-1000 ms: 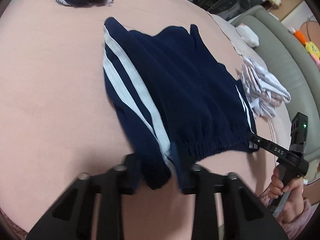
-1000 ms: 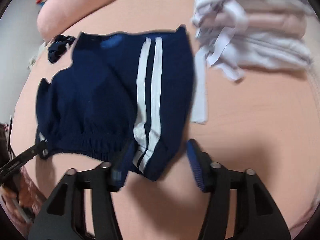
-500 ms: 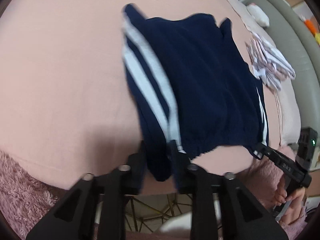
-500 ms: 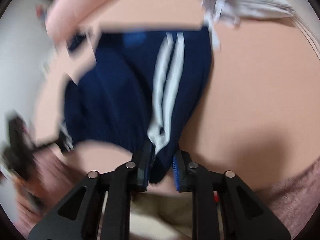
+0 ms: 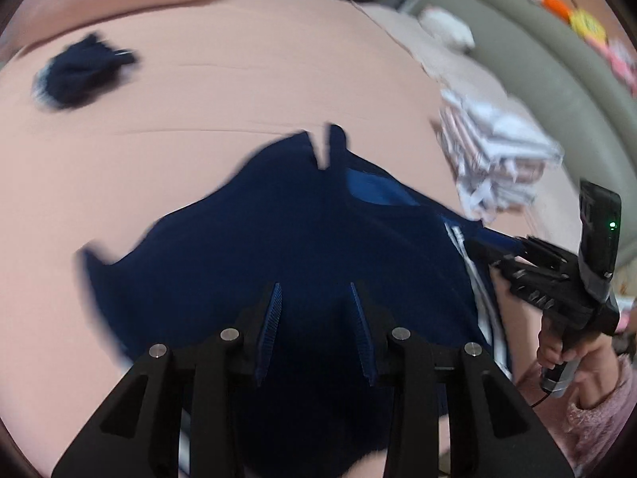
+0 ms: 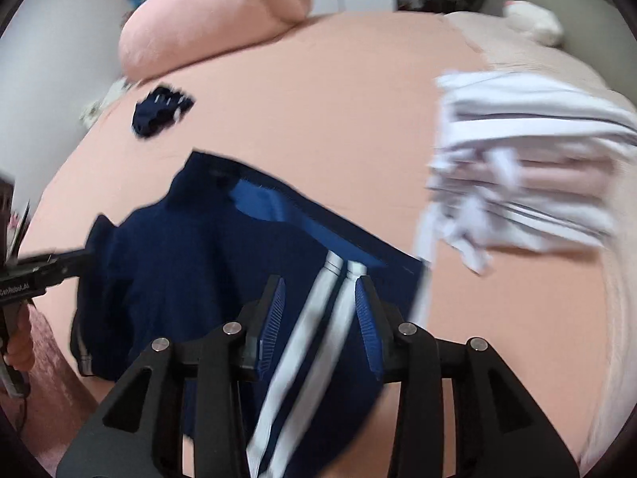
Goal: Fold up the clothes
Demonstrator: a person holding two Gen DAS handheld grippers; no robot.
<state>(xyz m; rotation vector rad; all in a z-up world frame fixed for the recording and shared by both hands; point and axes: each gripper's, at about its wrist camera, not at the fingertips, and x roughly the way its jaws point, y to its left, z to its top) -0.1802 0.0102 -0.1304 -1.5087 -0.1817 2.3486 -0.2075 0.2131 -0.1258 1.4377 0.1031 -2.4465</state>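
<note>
The navy shorts (image 6: 207,271) lie doubled over on the pink bed (image 6: 318,119); both the left gripper (image 5: 316,298) and right gripper (image 6: 320,298) hover with jaws parted, gripping nothing, seemingly releasing the fold.

— What colours am I looking at?
— I see navy shorts (image 6: 191,263) with two white side stripes (image 6: 314,318) and a brighter blue lining (image 6: 278,207); the bedsheet (image 6: 318,99) is peach-pink; the pillow (image 6: 207,28) is pink.
— And the rest?
— My gripper pads (image 5: 270,318) are blue on black; the folded stack (image 6: 529,159) is white with dark stripes; the small bundle (image 5: 79,75) is navy.
</note>
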